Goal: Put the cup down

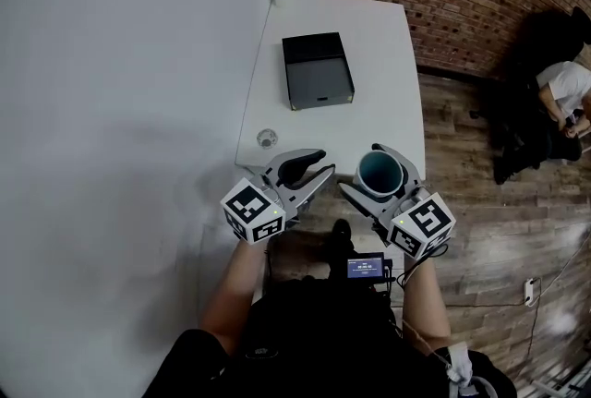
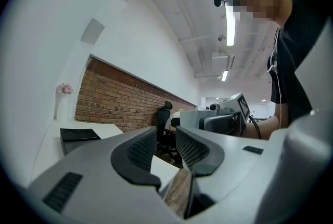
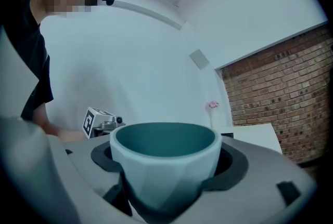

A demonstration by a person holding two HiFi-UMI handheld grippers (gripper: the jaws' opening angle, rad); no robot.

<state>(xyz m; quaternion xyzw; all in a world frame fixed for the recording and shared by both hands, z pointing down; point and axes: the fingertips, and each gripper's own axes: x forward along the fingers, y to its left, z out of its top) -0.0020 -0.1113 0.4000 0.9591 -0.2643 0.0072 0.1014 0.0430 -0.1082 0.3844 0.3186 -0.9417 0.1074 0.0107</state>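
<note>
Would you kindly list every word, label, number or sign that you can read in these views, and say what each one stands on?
No text here can be read.
Screen at the person's chest: pale characters, too small to read.
Left cube and right cube: black-and-white square markers, no letters.
Cup and tray: no print shows.

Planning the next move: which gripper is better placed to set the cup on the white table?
Right. The right gripper clamps the teal cup between its jaws, close to the near edge of the white table. The left gripper is empty, its jaws narrowly apart with nothing between them.
</note>
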